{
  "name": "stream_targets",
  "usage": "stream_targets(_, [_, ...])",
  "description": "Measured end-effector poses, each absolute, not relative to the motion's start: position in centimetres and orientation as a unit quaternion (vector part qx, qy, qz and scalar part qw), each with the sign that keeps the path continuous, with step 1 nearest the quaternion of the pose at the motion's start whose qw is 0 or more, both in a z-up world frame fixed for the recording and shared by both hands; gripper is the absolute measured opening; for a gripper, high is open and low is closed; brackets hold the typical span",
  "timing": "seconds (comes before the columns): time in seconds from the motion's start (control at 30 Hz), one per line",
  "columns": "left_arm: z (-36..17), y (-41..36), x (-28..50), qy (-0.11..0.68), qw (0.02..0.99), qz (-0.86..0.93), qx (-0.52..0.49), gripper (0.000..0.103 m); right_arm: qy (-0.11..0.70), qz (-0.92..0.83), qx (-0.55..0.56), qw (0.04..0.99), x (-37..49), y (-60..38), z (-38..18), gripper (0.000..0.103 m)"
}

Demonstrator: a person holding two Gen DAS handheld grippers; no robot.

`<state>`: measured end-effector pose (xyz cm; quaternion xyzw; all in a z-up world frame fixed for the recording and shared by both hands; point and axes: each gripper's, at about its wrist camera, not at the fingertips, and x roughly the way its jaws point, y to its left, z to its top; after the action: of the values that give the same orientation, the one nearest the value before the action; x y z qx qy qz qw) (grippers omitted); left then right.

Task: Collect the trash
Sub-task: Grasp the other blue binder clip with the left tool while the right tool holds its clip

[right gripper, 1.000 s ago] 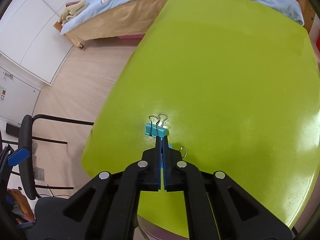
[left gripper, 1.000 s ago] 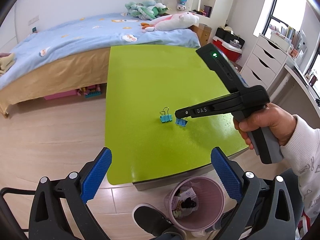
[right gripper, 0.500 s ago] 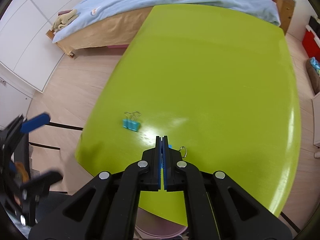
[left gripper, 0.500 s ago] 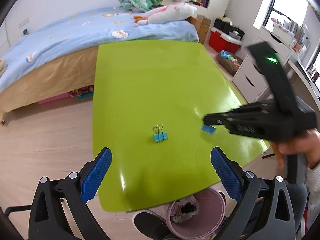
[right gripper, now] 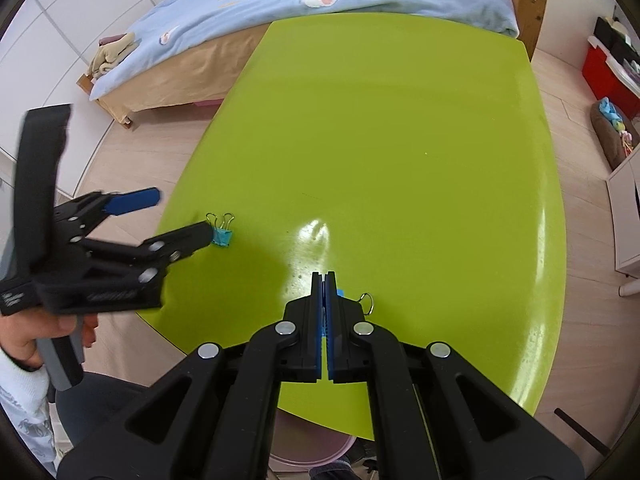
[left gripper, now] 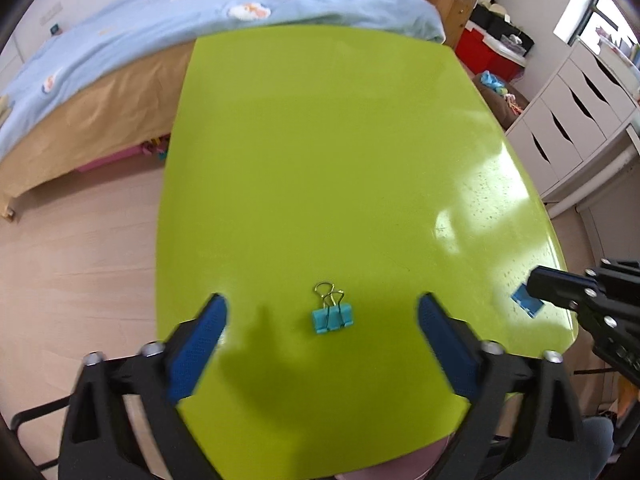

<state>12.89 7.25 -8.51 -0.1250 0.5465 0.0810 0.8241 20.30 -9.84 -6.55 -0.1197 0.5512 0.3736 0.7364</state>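
A blue binder clip (left gripper: pixel 332 317) lies on the green table (left gripper: pixel 340 160) between the fingers of my open left gripper (left gripper: pixel 322 334); it also shows in the right wrist view (right gripper: pixel 222 234), at the left gripper's fingertip. My right gripper (right gripper: pixel 324 280) is shut on a second blue binder clip (right gripper: pixel 340 293), whose wire handle sticks out to the right. It holds the clip over the table's near right edge, seen in the left wrist view (left gripper: pixel 527 302).
A pink trash bin (right gripper: pixel 312 446) stands below the table's near edge. A bed with a blue cover (left gripper: pixel 200 8) lies beyond the table. White drawers (left gripper: pixel 576 112) stand at the right. A black chair (right gripper: pixel 104 396) is at the lower left.
My left gripper has moved forward over the table and now straddles the lying clip. My right gripper has drawn back to the right with its clip.
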Motion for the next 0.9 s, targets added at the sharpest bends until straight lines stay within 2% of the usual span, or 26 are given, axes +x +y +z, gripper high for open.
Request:
stream_targets(0.1, [-9.3, 7.1, 13.5, 0.553, 0.820, 0.082, -0.126, 0.072, 0.552, 0.373, -0.118, 0.737, 20.4, -10.1, -6.6, 0.001])
stream_targets(0.13, [-9.5, 7.1, 13.7, 0.555, 0.818, 0.082, -0.128, 0.064, 0.552, 0.373, -0.118, 0.736, 20.4, -10.1, -6.6, 0.001])
stream_targets(0.17, [-9.7, 7.0, 13.8, 0.557, 0.816, 0.082, -0.129, 0.053, 0.552, 0.373, -0.117, 0.736, 20.4, -10.3, -6.6, 0.001])
stream_targets(0.2, [-9.8, 7.0, 14.0, 0.557, 0.816, 0.083, -0.130, 0.047, 0.552, 0.374, -0.117, 0.736, 20.4, -10.3, -6.6, 0.001])
stream_targets(0.27, [-9.9, 6.9, 14.1, 0.557, 0.816, 0.080, -0.131, 0.027, 0.552, 0.375, -0.116, 0.736, 20.5, -10.4, -6.6, 0.001])
stream_targets(0.33, [-10.1, 6.9, 14.2, 0.559, 0.816, 0.081, -0.128, 0.013, 0.552, 0.375, -0.115, 0.736, 20.5, -10.5, -6.7, 0.001])
stream_targets(0.9, [-7.1, 5.7, 12.0, 0.525, 0.843, 0.047, -0.113, 0.011, 0.545, 0.381, -0.109, 0.739, 19.8, -10.5, -6.3, 0.001])
